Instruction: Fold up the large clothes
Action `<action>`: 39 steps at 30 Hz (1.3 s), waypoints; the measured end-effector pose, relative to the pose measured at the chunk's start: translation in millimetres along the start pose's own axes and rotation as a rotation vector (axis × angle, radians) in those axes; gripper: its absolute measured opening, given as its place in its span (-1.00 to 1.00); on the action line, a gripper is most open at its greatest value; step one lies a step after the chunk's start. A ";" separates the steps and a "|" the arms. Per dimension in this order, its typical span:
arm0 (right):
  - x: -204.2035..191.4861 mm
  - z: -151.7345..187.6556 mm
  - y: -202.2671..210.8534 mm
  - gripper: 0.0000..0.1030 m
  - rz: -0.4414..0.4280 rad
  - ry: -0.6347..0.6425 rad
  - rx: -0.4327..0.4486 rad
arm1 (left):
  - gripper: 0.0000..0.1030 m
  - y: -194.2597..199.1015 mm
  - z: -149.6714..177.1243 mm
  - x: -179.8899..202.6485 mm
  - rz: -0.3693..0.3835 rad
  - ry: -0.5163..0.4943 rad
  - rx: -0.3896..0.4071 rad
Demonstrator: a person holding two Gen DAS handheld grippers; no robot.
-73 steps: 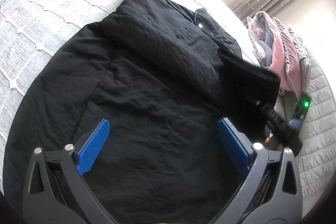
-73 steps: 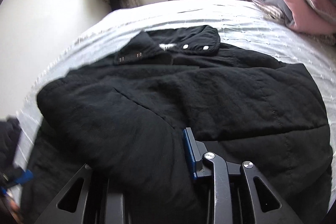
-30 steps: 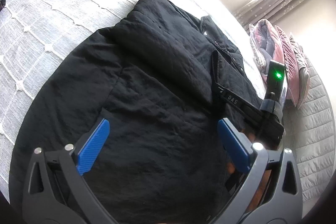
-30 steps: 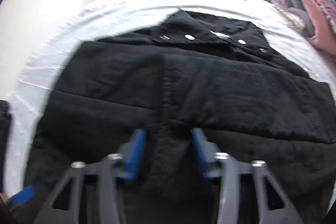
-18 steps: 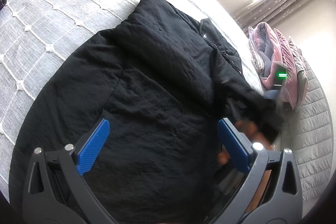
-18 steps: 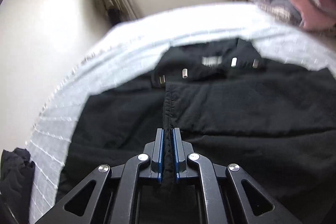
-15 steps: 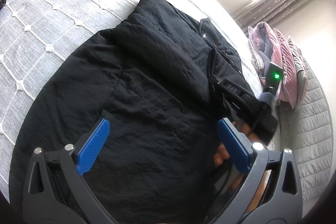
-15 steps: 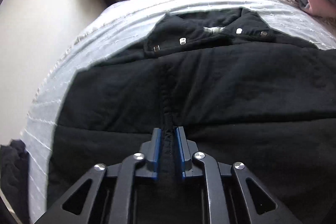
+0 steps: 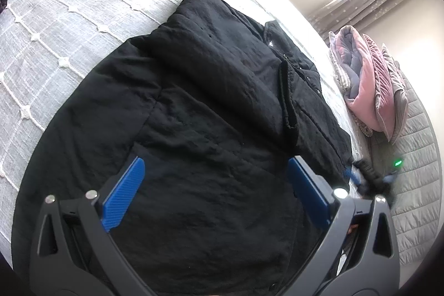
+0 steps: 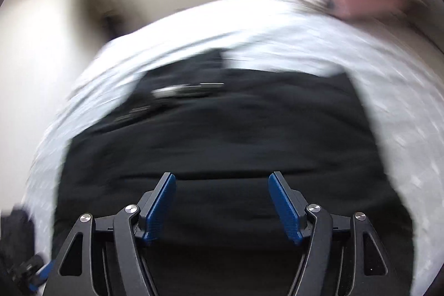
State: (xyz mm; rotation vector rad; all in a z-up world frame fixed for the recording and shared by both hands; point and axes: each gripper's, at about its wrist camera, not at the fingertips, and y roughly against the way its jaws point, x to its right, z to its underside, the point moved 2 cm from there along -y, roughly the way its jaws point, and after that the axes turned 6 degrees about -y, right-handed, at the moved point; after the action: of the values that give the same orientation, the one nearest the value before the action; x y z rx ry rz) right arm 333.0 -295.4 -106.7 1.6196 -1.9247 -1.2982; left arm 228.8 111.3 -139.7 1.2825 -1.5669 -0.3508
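Lying spread across the pale quilted bed [image 9: 69,18], the black coat [image 9: 211,129] has its sleeves folded inward over the body. The left tool [image 9: 216,193] hovers above its lower half, jaws wide apart and empty. The right tool [image 10: 222,201] has just been opening its jaws, nothing between them, over the blurred coat. A pink folded blanket [image 9: 369,90] sits at the bed's far right.

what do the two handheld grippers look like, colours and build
Both match: the left gripper and right gripper have black skeletal frames with triangular cut-outs and round silver pivot bolts. Each finger carries a flat blue pad with a fine ribbed texture. In the left wrist view, the right gripper's body shows a small green light. No cables or sleeves are visible.
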 end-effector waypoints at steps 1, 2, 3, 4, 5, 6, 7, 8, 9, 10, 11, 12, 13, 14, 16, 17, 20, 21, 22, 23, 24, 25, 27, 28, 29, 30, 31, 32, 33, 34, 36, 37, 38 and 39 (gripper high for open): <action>27.0 0.7 -9.9 0.37 0.060 -0.038 -0.012 | 0.99 -0.8 0.5 2.2 -0.001 -0.008 -0.001; 42.3 4.1 -20.7 0.37 0.109 -0.050 -0.035 | 0.99 -1.8 0.7 4.2 -0.001 -0.014 -0.002; 55.2 15.3 -43.9 0.38 0.161 -0.031 -0.096 | 0.99 -3.0 1.3 6.7 -0.003 -0.026 -0.003; 52.8 21.3 -51.0 0.39 0.168 0.024 -0.073 | 0.99 -3.9 1.7 7.9 -0.007 -0.033 -0.002; 42.3 25.9 -50.8 0.39 0.203 0.122 -0.017 | 0.99 -5.0 2.6 8.6 -0.015 -0.043 -0.003; 37.1 24.8 -51.0 0.40 0.233 0.138 -0.030 | 0.99 -5.4 3.2 8.9 -0.021 -0.049 -0.006; 36.3 19.7 -48.7 0.40 0.231 0.086 -0.068 | 0.99 -5.9 3.1 8.6 -0.023 -0.052 -0.011; 35.9 17.6 -44.2 0.38 0.201 0.043 -0.089 | 0.99 -5.1 2.4 6.4 -0.018 -0.049 -0.024; 34.7 16.7 -35.9 0.37 0.165 0.008 -0.092 | 0.99 -2.5 1.2 3.7 -0.007 -0.039 -0.030; 33.1 18.7 -19.3 0.37 0.130 -0.011 -0.069 | 0.99 4.7 -1.4 -0.4 0.007 -0.022 -0.022; 30.5 23.5 -3.5 0.37 0.127 -0.001 -0.040 | 0.99 10.3 -3.1 -3.0 0.007 -0.015 -0.009; 29.7 31.7 17.4 0.37 0.128 0.017 0.003 | 0.99 18.9 -4.6 -5.4 -0.004 -0.015 0.014; 31.3 44.0 40.3 0.37 0.110 0.032 0.037 | 0.99 29.4 -6.1 -7.3 -0.020 -0.026 0.039; 35.3 54.5 57.8 0.37 0.078 0.040 0.050 | 0.99 35.8 -6.0 -8.2 -0.030 -0.040 0.052; 52.8 86.7 96.6 0.38 0.029 0.038 0.059 | 0.99 46.7 0.3 -9.0 -0.043 -0.080 0.055; 63.6 98.2 110.4 0.38 0.033 0.026 0.062 | 0.99 53.9 10.0 -11.1 -0.043 -0.111 0.043; 113.0 144.7 165.4 0.40 0.043 -0.056 0.079 | 0.99 74.6 38.3 -24.9 -0.025 -0.154 0.000; 130.2 163.2 182.2 0.40 0.033 -0.097 0.088 | 0.99 84.6 48.0 -32.0 -0.028 -0.176 -0.002; 142.6 177.5 199.9 0.40 0.021 -0.126 0.089 | 0.99 96.4 59.5 -43.0 -0.056 -0.207 -0.007; 160.3 197.3 214.6 0.40 0.012 -0.157 0.089 | 0.99 104.9 66.6 -52.4 -0.087 -0.225 -0.010; 171.5 212.1 226.6 0.40 0.018 -0.178 0.091 | 0.99 115.4 75.3 -65.1 -0.123 -0.241 -0.010; 185.3 224.2 235.9 0.40 0.034 -0.204 0.094 | 0.99 123.8 82.0 -76.8 -0.151 -0.248 -0.010; 206.7 245.3 248.5 0.40 0.041 -0.264 0.096 | 0.99 138.9 93.6 -101.9 -0.200 -0.238 -0.019; 216.3 256.7 251.5 0.40 0.013 -0.292 0.087 | 0.99 148.0 100.2 -118.4 -0.218 -0.215 -0.019; 231.9 265.7 262.5 0.40 -0.011 -0.310 0.084 | 0.99 154.4 103.9 -129.9 -0.222 -0.193 -0.014; 235.6 270.4 263.1 0.40 -0.028 -0.320 0.082 | 0.99 159.2 107.8 -140.8 -0.226 -0.172 -0.011; 239.0 275.9 262.5 0.38 -0.042 -0.327 0.085 | 0.97 162.5 112.1 -151.5 -0.229 -0.152 -0.013; 241.4 277.6 262.6 0.37 -0.058 -0.341 0.090 | 0.94 165.2 116.4 -156.2 -0.227 -0.140 -0.017; 244.0 279.0 261.6 0.30 -0.092 -0.370 0.098 | 0.89 166.5 120.4 -160.9 -0.220 -0.129 -0.025; 248.7 282.8 259.4 0.25 -0.153 -0.417 0.105 | 0.83 166.4 125.7 -166.7 -0.206 -0.107 -0.037; 258.5 292.6 261.2 0.13 -0.215 -0.475 0.111 | 0.77 166.0 133.7 -169.6 -0.181 -0.083 -0.048; 260.7 294.7 259.7 0.11 -0.211 -0.486 0.117 | 0.77 165.3 137.6 -168.5 -0.163 -0.083 -0.049; 259.9 294.9 256.9 0.08 -0.204 -0.482 0.117 | 0.76 164.4 141.1 -164.3 -0.157 -0.090 -0.051; 260.1 296.4 255.4 0.06 -0.202 -0.477 0.115 | 0.75 162.5 143.9 -161.5 -0.156 -0.100 -0.056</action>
State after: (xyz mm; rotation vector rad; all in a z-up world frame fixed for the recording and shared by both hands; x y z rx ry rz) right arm -120.0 -413.5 -146.2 1.7110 -2.1761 -1.8228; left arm 3.5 259.1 -163.5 1.3651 -1.5328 -0.5610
